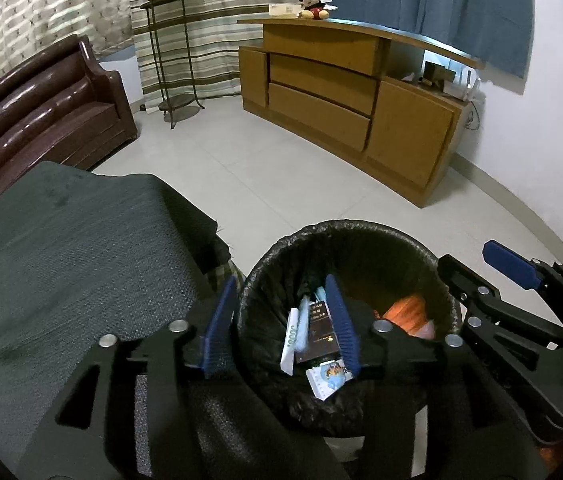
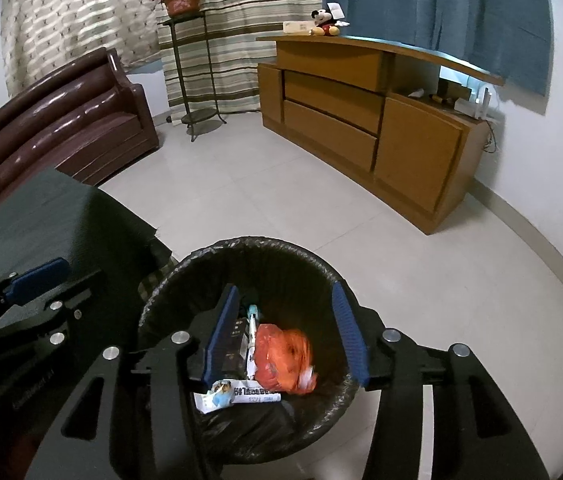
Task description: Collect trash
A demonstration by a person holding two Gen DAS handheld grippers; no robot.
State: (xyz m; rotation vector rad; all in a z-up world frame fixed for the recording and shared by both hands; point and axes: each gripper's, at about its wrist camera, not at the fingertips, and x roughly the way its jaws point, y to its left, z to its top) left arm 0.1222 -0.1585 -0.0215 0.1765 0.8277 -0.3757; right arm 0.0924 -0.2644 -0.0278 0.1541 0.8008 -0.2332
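A round bin (image 1: 345, 226) lined with a black bag stands on the tiled floor, right below both grippers. In the left wrist view my left gripper (image 1: 281, 320) hangs over its left half, open. Beneath it lie a blurred white packet (image 1: 293, 332), a dark brown box (image 1: 319, 336) and a white wrapper (image 1: 327, 380). My right gripper (image 2: 287, 330) is over the bin (image 2: 249, 242) too, jaws apart. An orange plastic bag (image 2: 281, 360), slightly blurred, lies below between the pads without touching them, next to a printed wrapper (image 2: 237, 394).
A table draped in dark grey cloth (image 1: 61, 260) borders the bin on the left. A brown leather sofa (image 1: 41, 112) stands behind it. A wooden cabinet (image 1: 341, 92) stands against the far wall, with a metal plant stand (image 1: 173, 60) beside the curtains.
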